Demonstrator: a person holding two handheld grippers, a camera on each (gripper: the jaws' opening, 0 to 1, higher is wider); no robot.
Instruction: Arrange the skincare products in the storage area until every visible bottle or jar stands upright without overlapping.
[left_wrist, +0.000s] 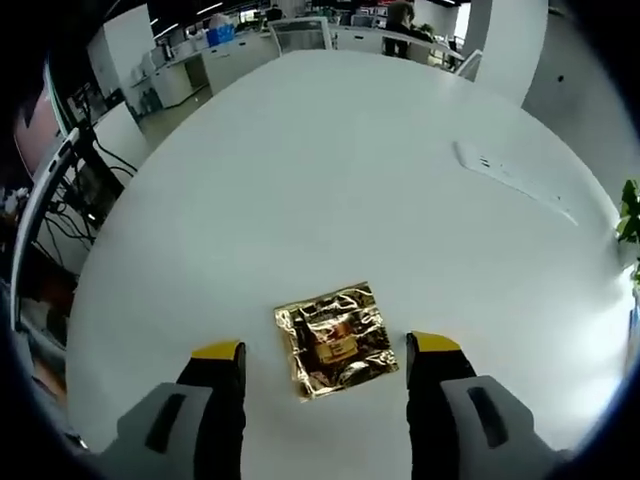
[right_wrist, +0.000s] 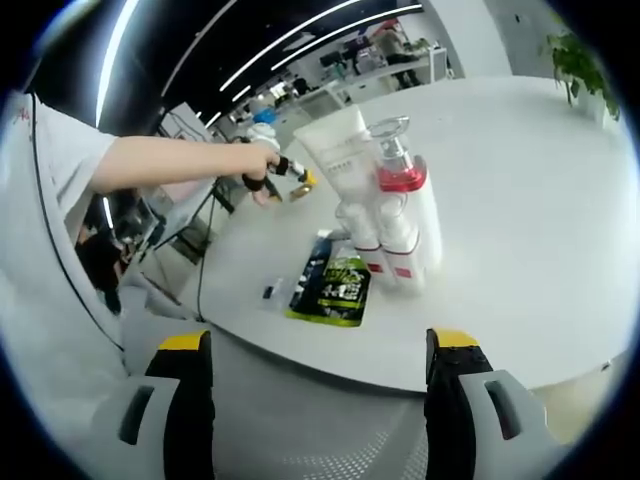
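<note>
While the right gripper waits parted short of the bottles, the left gripper, jaws apart and empty, brackets the gold sachet lying flat between them.

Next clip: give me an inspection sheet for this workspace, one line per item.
Surface: white table, mostly bare.
Job's things: white tube, pump bottle with red collar, small white bottles, all upright, clustered close.
Clutter: gold foil sachet lying flat; green-black sachet lying flat by the bottles.
Grippers: left tool open, straddling the gold sachet; right tool open, off the table edge.
Cables: dark cables beside the table.
Surroundings: open office, desks, potted plant, person's arm.
</note>
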